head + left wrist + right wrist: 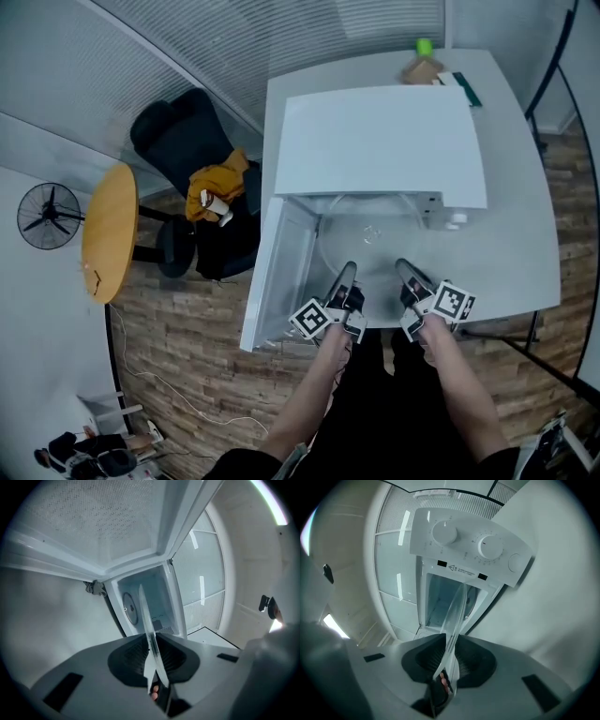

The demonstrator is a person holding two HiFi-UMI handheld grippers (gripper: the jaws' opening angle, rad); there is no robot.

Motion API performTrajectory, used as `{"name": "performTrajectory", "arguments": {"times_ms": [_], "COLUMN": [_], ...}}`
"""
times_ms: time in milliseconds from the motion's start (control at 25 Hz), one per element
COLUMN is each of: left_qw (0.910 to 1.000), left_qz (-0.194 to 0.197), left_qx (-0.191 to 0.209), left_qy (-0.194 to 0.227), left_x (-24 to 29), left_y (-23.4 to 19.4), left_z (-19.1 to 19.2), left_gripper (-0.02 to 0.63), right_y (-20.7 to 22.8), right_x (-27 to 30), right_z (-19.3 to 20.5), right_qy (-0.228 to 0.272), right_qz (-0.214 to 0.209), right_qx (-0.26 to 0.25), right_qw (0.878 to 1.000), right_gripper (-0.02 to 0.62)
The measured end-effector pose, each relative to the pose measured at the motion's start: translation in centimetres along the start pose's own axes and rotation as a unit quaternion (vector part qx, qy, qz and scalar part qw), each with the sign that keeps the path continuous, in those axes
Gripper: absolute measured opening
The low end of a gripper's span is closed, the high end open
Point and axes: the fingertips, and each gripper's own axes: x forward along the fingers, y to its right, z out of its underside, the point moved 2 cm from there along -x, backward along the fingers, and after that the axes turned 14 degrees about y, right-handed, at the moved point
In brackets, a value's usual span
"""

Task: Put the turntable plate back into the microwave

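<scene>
Glass, head view: one clear turntable plate [367,234] is held flat ahead of both claws, its far edge reaching into the open mouth of the one white microwave [375,141].
Grippers, head view: two are counted; the left gripper [345,274] and right gripper [405,272] are set side by side on the near rim.
Door, head view: one door [277,272] is swung open, left of the left gripper.
Left gripper view: the plate is seen edge-on, nipped between nearly closed jaws; its long axis runs straight ahead into the cavity [159,597], with free room on either side.
Right gripper view: the rim is pinched likewise; two dials [444,532] are seen beyond the jaws, beside the cavity.
</scene>
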Motion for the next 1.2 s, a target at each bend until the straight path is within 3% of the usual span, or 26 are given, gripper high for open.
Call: {"name": "performTrajectory", "arguments": {"times_ms": [240, 640, 1200], "left_qw": [0.9999, 0.9998, 0.9987], "left_qz": [0.012, 0.019, 0.028], "left_qx": [0.003, 0.009, -0.027], "left_qy": [-0.001, -0.002, 0.034], "left_x": [1.9, 5.5, 10.2], "left_y": [-1.5, -3.1, -4.0], "left_z": [-1.2, -3.0, -4.3], "left_gripper": [0.04, 0.041, 0.037], "right_y": [0.7, 2.0, 2.8], "right_x": [2.2, 5.5, 9.9], "right_z": [-0.3, -1.0, -3.3], "right_qy": [0.033, 0.1, 0.14], "right_qz": [0.007, 0.049, 0.039], "right_qx": [-0.035, -0.021, -0.03], "right_qw": [0.999, 0.994, 0.989], "right_gripper": [0.074, 0.075, 0.077]}}
